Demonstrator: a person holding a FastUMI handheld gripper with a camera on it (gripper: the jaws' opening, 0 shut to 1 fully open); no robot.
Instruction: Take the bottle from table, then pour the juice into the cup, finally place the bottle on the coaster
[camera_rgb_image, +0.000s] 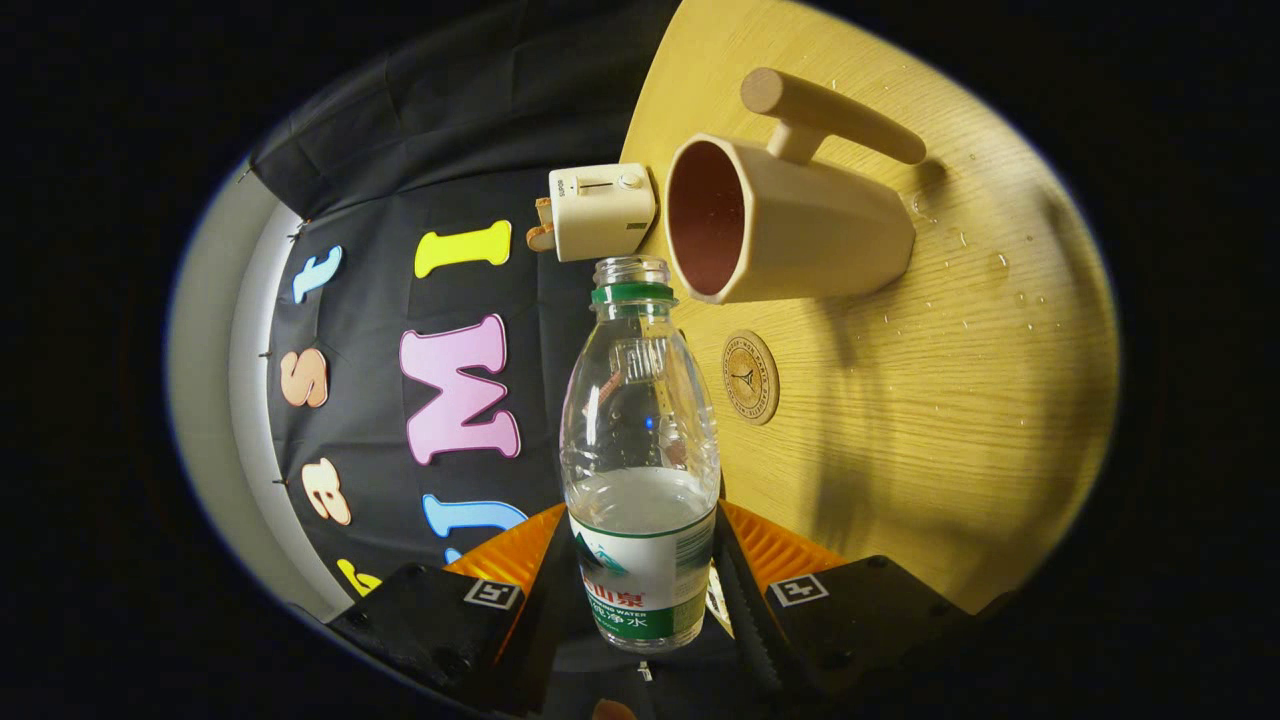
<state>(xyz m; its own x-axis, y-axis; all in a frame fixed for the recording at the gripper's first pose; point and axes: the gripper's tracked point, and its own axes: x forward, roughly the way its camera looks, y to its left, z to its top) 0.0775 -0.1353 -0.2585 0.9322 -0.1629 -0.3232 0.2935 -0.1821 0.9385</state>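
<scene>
1. Gripper view, the tongs: the gripper (640, 590) sits at the bottom centre of the frame, its two fingers (745, 600) closed in from either side on the lower, labelled part of a clear plastic bottle (640, 440). Both fingers press against the bottle's sides, so the jaws stand only as far apart as the bottle is wide.

2. Gripper view, the bottle: it runs from between the fingers up toward the centre of the frame. Its cap is off, showing an open mouth above a green neck ring (633, 293). Clear liquid fills roughly the lower part, its surface lying just above the green and white label (640, 585).

3. Gripper view, the cup: a beige, faceted cup with a dark reddish inside (800, 225) lies in the upper centre-right of the frame, standing on the light wooden table (950, 400). A long rounded handle sticks out of its side. Its open mouth is just beyond and beside the bottle's mouth; the two look near, though I cannot tell if they touch.

4. Gripper view, the coaster: a small round wooden coaster with a dark printed emblem (750, 377) lies on the table just beside the bottle's shoulder, below the cup.

5. Gripper view, other things: a small cream box-shaped toaster (600, 210) sits at the table's edge, next to the cup's mouth. Scattered water droplets (965, 240) dot the table near the cup's base.
</scene>
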